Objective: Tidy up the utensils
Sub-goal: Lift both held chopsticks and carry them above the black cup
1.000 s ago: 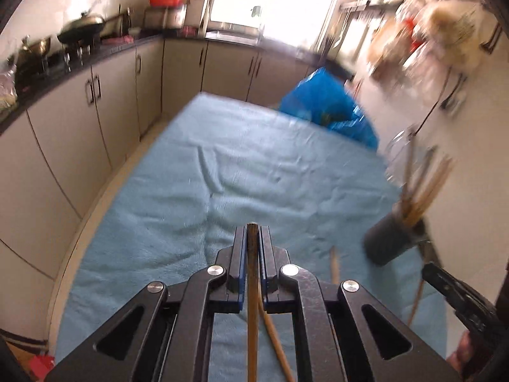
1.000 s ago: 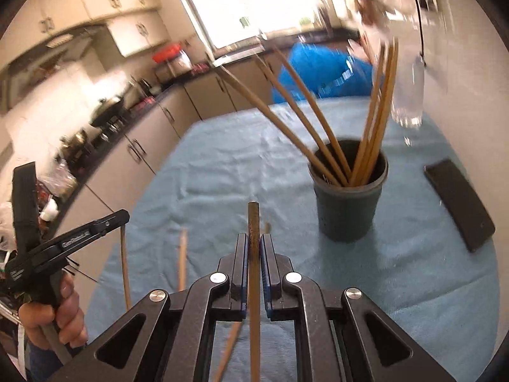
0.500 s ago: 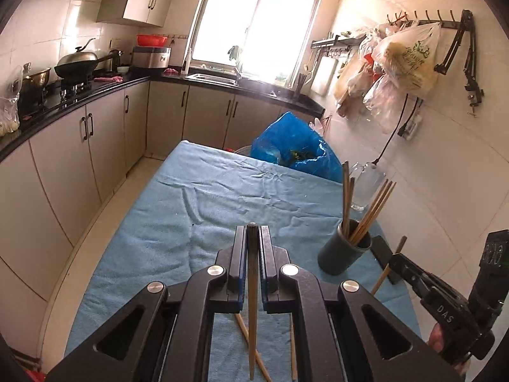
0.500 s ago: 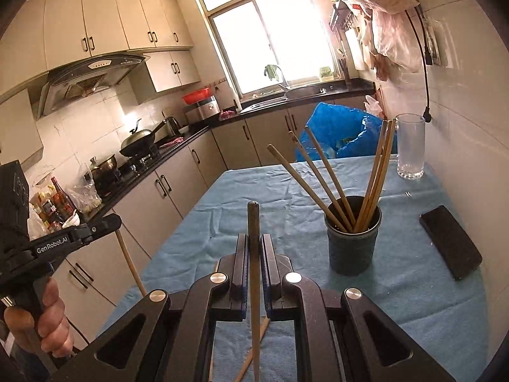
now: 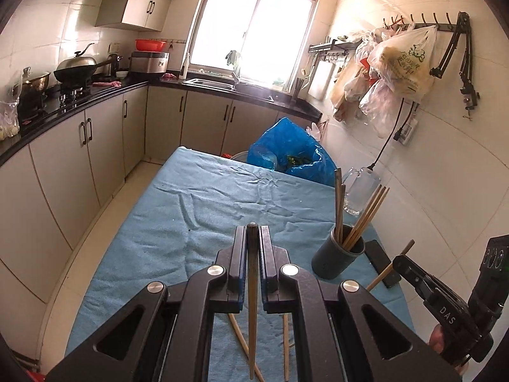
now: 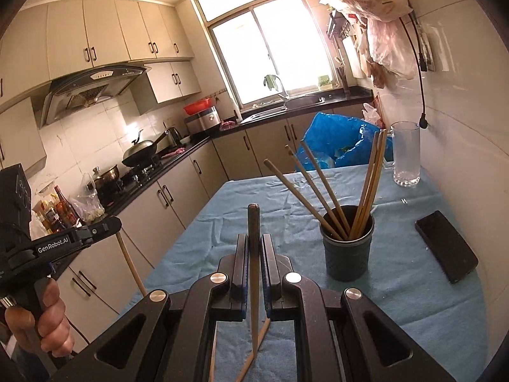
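A dark grey cup (image 5: 338, 259) (image 6: 347, 248) holding several wooden chopsticks stands on the blue cloth (image 5: 203, 210) near the right wall. My left gripper (image 5: 253, 234) is shut on one chopstick (image 5: 252, 302), held above the cloth to the left of the cup. My right gripper (image 6: 254, 242) is shut on another chopstick (image 6: 254, 273), raised in front of the cup. Two or three loose chopsticks (image 5: 286, 347) (image 6: 254, 355) lie on the cloth under the grippers. In the left wrist view the right gripper (image 5: 404, 262) shows at the right edge; the left gripper (image 6: 111, 226) appears at the left in the right wrist view.
A black phone (image 6: 446, 245) lies right of the cup, a glass mug (image 6: 405, 156) behind it by the wall. A blue plastic bag (image 5: 289, 152) sits at the table's far end. Kitchen cabinets (image 5: 82, 156) run along the left, with floor between.
Both grippers rose and tilted up with their chopsticks, mostly in the first half second. The cup now sits lower and farther in both views.
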{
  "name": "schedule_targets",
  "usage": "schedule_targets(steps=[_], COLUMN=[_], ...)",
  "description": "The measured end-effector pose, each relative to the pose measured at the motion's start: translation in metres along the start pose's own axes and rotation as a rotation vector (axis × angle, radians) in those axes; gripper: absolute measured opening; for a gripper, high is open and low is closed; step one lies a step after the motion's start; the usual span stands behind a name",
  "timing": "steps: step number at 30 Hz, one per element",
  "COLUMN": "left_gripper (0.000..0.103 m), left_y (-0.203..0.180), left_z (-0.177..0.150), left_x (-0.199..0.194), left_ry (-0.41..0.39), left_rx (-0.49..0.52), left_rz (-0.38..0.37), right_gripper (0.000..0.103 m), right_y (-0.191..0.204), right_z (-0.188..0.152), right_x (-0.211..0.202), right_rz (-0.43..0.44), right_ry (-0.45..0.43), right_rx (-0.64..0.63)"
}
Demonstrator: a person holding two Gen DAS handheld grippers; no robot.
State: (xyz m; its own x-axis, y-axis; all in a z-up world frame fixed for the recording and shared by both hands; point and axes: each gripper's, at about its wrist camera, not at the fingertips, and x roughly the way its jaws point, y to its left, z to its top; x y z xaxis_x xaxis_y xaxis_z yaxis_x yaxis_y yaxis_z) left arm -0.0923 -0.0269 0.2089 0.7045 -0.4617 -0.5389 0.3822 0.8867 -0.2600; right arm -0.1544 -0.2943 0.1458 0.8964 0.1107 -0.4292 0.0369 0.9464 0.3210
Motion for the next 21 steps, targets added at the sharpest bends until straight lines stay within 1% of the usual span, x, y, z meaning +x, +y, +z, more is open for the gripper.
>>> schedule_targets(steps=[12, 21], left_gripper=[0.007, 0.007], left_y=[-0.025, -0.043], left_z=[0.011, 0.019], left_x=[0.006, 0.015], left_ry=[0.003, 0.02], left_rx=[0.04, 0.059], left_rz=[-0.023, -0.055], right_gripper=[0.008, 0.008], right_y=[-0.018, -0.045], right_z=[0.011, 0.025], right_x=[-0.021, -0.047], right_rz=[-0.013, -0.052], right_ry=[-0.052, -0.116], right_rx=[0.04, 0.097])
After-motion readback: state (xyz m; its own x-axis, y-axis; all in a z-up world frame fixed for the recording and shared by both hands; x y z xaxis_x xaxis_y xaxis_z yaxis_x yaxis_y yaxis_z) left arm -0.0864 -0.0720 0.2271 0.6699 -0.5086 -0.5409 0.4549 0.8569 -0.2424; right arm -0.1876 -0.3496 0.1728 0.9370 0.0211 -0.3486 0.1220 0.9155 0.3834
